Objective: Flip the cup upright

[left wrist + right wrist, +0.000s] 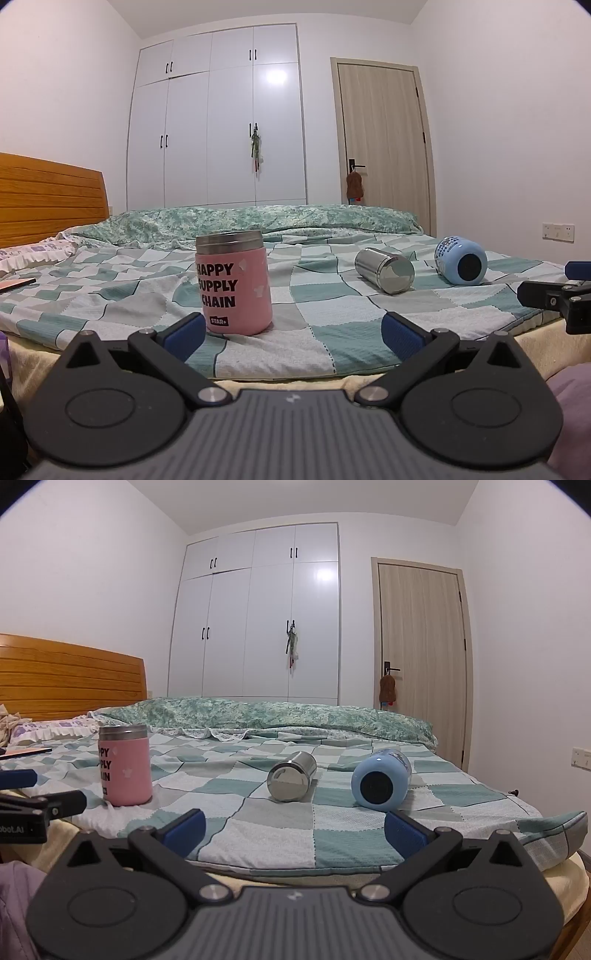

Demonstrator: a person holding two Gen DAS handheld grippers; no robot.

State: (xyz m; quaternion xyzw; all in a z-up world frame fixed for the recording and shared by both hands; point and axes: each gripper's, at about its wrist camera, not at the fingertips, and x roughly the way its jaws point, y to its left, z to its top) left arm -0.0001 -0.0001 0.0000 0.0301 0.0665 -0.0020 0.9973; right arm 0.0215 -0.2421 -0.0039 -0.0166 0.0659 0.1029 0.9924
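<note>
The pink cup (233, 284) reads "HAPPY SUPPLY CHAIN" and "STAR+" and stands upright on the checked blanket (332, 314). To its right the steel cup (384, 270) and the blue cup (380, 781) lie on their sides. The left gripper (291, 332) and the right gripper (293, 827) hover level at the near bed edge, jaws wide, holding nothing.

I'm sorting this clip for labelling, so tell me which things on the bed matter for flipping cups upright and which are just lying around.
Part of the job:
- shiny steel cup, lying on its side
- pale blue cup with black base, lying on its side
- pink cup with steel rim, already standing

Lying about:
- checked green blanket
- floral green duvet
- flat reddish book
</note>
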